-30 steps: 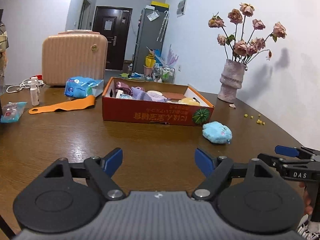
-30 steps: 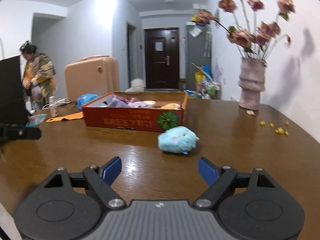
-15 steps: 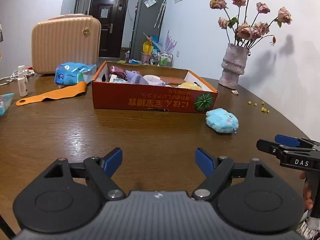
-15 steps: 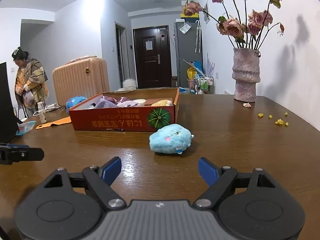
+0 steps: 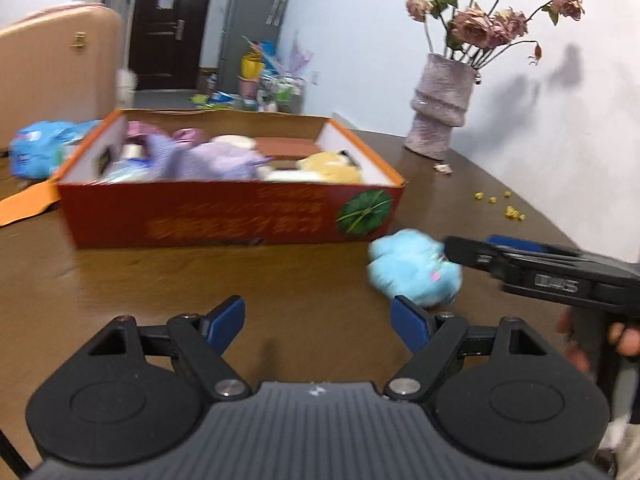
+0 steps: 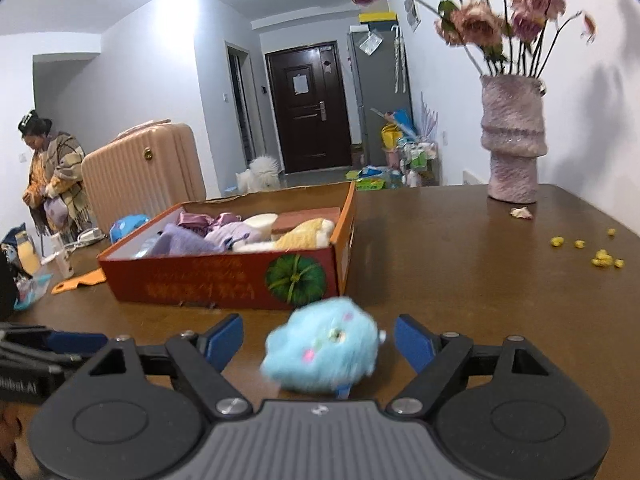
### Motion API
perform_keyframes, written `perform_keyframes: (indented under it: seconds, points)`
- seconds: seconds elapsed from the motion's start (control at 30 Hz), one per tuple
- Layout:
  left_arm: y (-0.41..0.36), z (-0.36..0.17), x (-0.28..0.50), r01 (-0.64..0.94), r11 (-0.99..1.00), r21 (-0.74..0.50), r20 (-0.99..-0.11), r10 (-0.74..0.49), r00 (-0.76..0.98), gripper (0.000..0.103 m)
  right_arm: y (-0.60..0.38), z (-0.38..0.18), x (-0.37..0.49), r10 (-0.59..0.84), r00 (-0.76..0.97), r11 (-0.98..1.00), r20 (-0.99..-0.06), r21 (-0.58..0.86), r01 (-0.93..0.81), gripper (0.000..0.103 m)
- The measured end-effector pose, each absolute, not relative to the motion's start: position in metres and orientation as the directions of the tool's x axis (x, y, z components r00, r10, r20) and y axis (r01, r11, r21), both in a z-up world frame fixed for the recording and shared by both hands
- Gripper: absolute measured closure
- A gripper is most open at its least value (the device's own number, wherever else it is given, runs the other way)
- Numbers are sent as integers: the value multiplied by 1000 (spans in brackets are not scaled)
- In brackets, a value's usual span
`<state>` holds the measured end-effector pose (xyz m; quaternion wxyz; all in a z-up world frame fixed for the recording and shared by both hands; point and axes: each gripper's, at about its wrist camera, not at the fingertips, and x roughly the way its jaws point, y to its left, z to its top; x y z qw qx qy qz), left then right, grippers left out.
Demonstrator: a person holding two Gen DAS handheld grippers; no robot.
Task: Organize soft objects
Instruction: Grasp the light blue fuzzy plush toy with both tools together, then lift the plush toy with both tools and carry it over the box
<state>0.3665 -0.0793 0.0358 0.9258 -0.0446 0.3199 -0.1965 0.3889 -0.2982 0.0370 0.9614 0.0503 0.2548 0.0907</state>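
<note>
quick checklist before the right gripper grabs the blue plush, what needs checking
1. Blue plush toy lies between the right gripper jaws: ok.
2. Jaws closing, pads not yet pressing the toy: ok.
3. Toy clear of the red box, lying on the table in front of it: ok.
4. Left gripper open, empty, off to the toy's side: ok.
5. Free room in the box for the toy: cannot tell.

Left gripper jaws apart (empty) — right gripper jaws closing.
</note>
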Motion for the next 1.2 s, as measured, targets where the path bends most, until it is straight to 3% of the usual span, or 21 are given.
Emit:
perform_keyframes:
  seconds: [0.23,0.3,0.37,0.4,0.43,0.47,0.53,0.57,0.73,0.8,0.87,0.93,1.0,1.07,1.13,1.2]
  points:
    - [-126,23,403,403,882,-244,-595,-464,656,24,-334,17,438,254,811,954,-527,272,-122,42]
    - [-134,15,408,401,880,-253,-609,-467,641,24,-338,10,441,259,795,950,-549,295,-106,53]
    - [-140,10,412,408,870,-276,-617,-486,619,32,-338,8,438,277,796,945,-538,305,-122,60]
    - [-142,6,414,416,862,-289,-623,-499,603,43,-336,7,438,297,788,939,-540,315,-138,70]
    - [-144,4,415,423,857,-295,-628,-508,590,54,-334,6,437,310,783,935,-539,321,-149,74]
    - [-144,2,416,433,849,-303,-628,-519,579,57,-331,7,435,317,783,934,-535,318,-161,79]
    - [-141,2,416,444,835,-326,-620,-543,566,74,-330,8,434,316,782,936,-537,309,-166,79]
    - [-138,4,416,448,829,-334,-615,-552,563,75,-331,8,434,328,776,931,-538,322,-170,80]
    - [-107,12,425,351,869,-348,-589,-494,639,75,-339,9,433,432,744,874,-511,440,-206,83]
    - [-100,11,430,314,867,-387,-590,-495,638,74,-342,12,431,411,771,878,-486,439,-192,80]
    - [-99,13,431,321,846,-426,-579,-527,622,66,-343,12,431,386,781,886,-490,432,-166,73]
    - [-101,14,429,348,823,-450,-562,-563,606,47,-342,11,433,379,776,890,-505,428,-157,65]
    - [-106,13,428,368,810,-457,-560,-584,589,43,-340,9,435,388,761,890,-519,424,-164,59]
    - [-110,11,426,371,817,-441,-577,-575,580,44,-335,4,438,386,744,897,-545,411,-165,59]
    - [-113,6,427,365,827,-427,-604,-561,567,53,-332,1,438,401,732,893,-550,414,-177,60]
    - [-113,2,429,366,811,-457,-600,-584,547,60,-332,-1,439,433,716,877,-548,439,-195,70]
